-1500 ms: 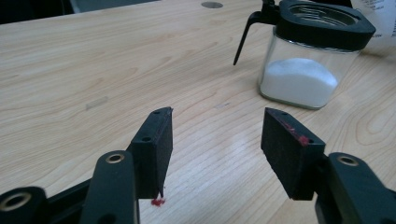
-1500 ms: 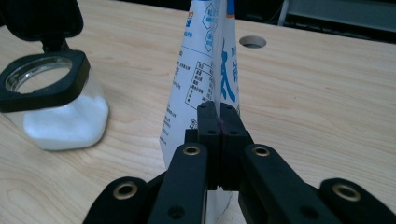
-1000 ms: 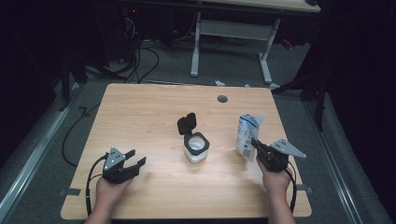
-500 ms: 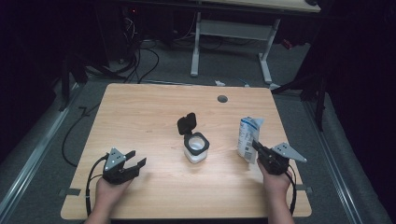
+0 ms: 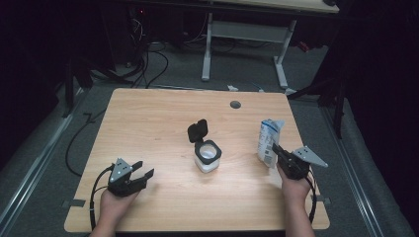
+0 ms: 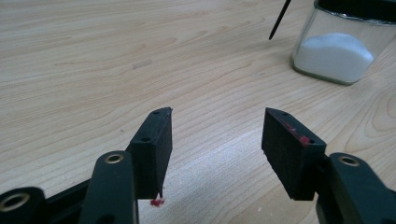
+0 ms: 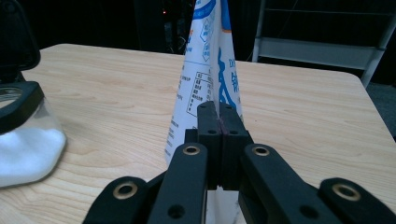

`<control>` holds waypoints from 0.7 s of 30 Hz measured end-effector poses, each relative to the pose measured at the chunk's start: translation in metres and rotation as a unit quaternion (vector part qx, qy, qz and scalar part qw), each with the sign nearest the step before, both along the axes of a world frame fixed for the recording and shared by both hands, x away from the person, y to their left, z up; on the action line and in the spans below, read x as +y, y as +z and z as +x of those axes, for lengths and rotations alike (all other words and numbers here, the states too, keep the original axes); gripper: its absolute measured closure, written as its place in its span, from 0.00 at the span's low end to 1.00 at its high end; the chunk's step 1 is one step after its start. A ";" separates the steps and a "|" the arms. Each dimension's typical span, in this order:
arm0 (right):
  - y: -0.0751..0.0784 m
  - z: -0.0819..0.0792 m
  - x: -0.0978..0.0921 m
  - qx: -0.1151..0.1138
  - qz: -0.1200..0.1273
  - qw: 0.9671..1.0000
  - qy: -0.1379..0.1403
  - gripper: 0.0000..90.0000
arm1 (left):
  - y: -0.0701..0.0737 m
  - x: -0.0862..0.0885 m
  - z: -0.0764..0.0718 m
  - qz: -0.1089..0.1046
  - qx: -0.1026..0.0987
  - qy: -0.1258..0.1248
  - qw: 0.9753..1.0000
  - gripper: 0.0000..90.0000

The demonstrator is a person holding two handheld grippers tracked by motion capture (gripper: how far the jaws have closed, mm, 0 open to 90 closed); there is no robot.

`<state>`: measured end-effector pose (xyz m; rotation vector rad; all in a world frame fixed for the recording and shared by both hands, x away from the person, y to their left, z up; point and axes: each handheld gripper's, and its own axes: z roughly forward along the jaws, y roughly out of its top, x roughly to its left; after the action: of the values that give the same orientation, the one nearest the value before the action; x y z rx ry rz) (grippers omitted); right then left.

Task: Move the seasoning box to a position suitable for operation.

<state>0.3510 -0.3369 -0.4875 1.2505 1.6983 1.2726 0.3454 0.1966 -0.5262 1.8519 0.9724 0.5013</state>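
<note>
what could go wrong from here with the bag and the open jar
The right tongs pinch only a thin edge of the bag, so it may slip or sag when tipped. The jar has a narrow mouth, with its lid hinged up, so powder could spill onto the table. The left tongs are open, not steadying the jar.

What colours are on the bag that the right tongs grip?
White with blue print; the bag shows best in the right gripper view.

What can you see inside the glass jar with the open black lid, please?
The jar holds a white powder, heaped and filling roughly its lower half. Its hinged lid stands open. The black rim hides the powder's top surface in the gripper views; anything buried beneath cannot be seen.
</note>
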 end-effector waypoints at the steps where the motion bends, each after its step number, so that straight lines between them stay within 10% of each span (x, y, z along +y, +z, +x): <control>1: -0.001 0.001 -0.001 0.000 -0.003 1.000 0.000 1.00 | 0.000 0.000 0.000 0.001 0.001 0.000 1.000 0.48; 21: -0.010 -0.008 -0.009 0.004 -0.001 1.000 -0.011 0.97 | 0.002 0.000 -0.001 -0.006 -0.001 -0.006 1.000 0.48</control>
<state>0.3430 -0.3455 -0.4977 1.2709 1.6870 1.2551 0.3449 0.1966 -0.5245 1.8446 0.9612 0.4889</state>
